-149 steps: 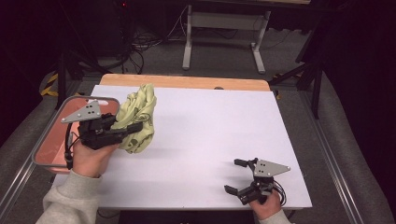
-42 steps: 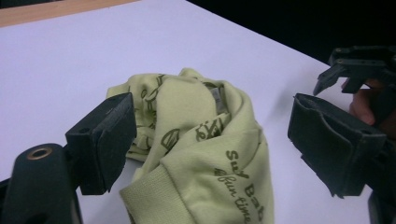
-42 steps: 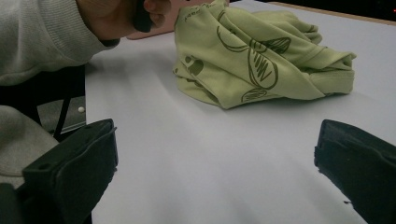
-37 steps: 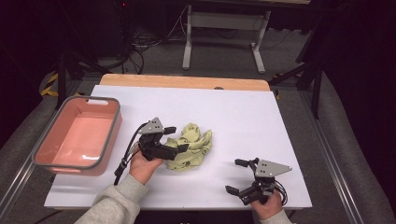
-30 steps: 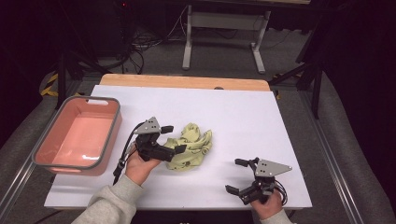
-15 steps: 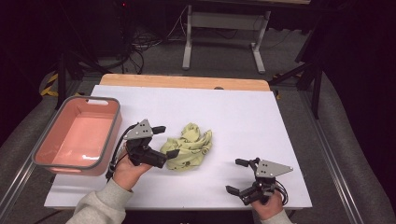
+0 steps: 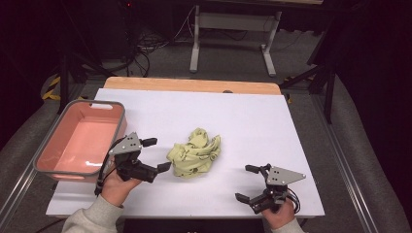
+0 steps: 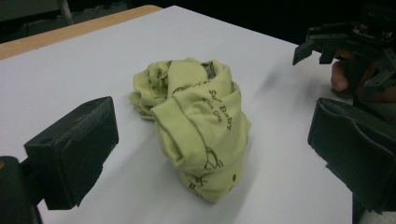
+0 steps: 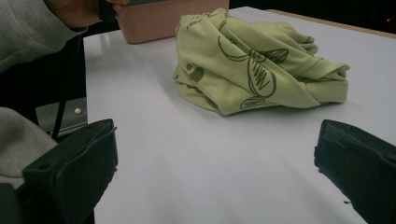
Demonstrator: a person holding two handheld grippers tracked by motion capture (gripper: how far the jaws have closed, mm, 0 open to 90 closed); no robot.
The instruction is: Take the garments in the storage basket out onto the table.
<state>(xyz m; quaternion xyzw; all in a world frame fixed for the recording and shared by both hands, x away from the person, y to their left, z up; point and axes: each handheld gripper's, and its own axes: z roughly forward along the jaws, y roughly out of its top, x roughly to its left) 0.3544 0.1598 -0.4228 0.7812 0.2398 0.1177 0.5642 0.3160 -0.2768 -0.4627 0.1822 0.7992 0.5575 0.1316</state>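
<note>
High view: we see a crumpled yellow-green cloth point(image 7: 194, 154) lying near the middle of the white table point(image 7: 252, 121), just right of our left gripper point(image 7: 155, 154), whose jaws stand spread and empty beside it, not touching. Our right gripper point(image 7: 248, 183) rests near the table's front edge, well apart from the cloth, its jaws likewise spread wide on nothing. At far left sits a pink bin point(image 7: 53, 160).
</note>
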